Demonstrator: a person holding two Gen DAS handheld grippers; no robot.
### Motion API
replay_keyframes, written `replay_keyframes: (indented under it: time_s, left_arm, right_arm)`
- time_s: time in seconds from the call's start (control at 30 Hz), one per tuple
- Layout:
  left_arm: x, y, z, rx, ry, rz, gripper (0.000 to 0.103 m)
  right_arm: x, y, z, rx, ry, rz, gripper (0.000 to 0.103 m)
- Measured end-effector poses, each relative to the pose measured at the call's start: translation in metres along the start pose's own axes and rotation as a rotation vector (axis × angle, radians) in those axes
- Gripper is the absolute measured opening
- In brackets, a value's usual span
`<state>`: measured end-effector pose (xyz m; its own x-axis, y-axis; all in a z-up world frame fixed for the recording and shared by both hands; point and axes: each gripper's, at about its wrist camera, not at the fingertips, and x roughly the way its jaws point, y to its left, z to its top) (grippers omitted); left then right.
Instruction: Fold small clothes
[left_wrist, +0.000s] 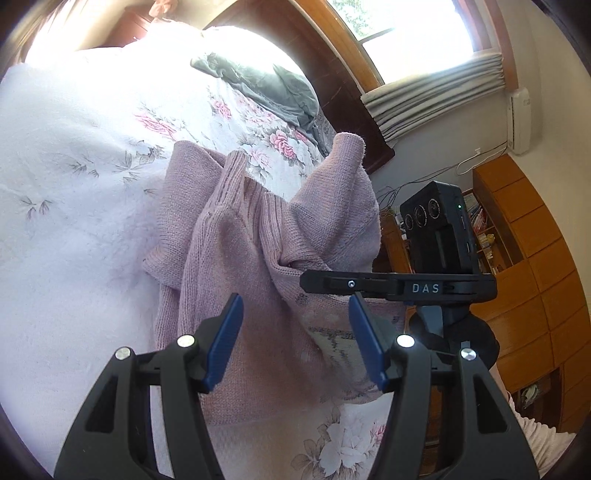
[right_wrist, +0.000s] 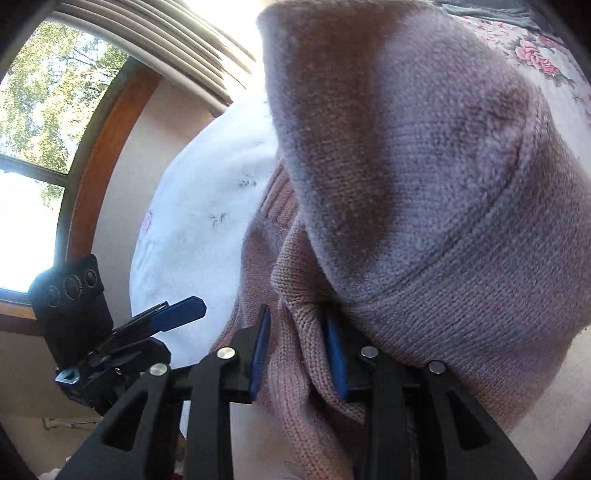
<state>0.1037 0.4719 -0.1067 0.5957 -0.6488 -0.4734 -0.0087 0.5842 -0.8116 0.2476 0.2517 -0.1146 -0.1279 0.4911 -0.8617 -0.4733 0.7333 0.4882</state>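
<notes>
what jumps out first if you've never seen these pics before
A mauve knit sweater fills the middle of both views, bunched and lifted off the floral bedspread. The right gripper is shut on a fold of it, while the left gripper hangs open just in front of the fabric. Behind, a grey garment lies further up the bed below a bright window.

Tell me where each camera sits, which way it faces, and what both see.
Left wrist: on the left tool, open, facing the pink knit sweater on the floral bedspread; right tool visible.
Right wrist: on the right tool, shut on the sweater; left tool visible.
Shared: sweater, bedspread, window.
</notes>
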Motion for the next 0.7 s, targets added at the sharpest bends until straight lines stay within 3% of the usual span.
replay_keyframes:
  time_s: [0.07,0.13,0.27,0.33,0.37,0.43,0.63,0.7]
  left_arm:
    - [-0.003,-0.002,0.001,0.001,-0.006,-0.006,0.058]
    - [-0.007,-0.002,0.002,-0.002,-0.009,-0.015,0.059]
    - [-0.011,-0.004,0.004,-0.009,-0.011,-0.029,0.059]
    - [-0.013,-0.003,0.005,-0.010,-0.010,-0.032,0.060]
    - [-0.013,-0.003,0.005,-0.012,-0.007,-0.036,0.060]
    - [-0.014,-0.001,0.005,-0.024,-0.004,-0.043,0.061]
    - [-0.014,0.001,0.009,-0.044,0.004,-0.024,0.062]
    - [-0.015,0.000,0.009,-0.048,0.007,-0.019,0.062]
  right_arm:
    - [-0.019,0.005,-0.004,-0.018,-0.046,0.012,0.037]
    - [-0.043,0.010,-0.010,-0.046,-0.096,0.002,0.050]
    - [-0.089,0.013,-0.035,-0.100,-0.192,-0.057,0.064]
    - [-0.103,0.009,-0.057,-0.122,-0.220,-0.088,0.078]
    - [-0.106,0.011,-0.069,-0.143,-0.226,-0.095,0.078]
    - [-0.104,0.014,-0.088,-0.190,-0.219,-0.122,0.079]
    - [-0.037,0.076,-0.138,-0.416,-0.176,-0.296,0.079]
    - [-0.020,0.083,-0.145,-0.472,-0.162,-0.315,0.079]
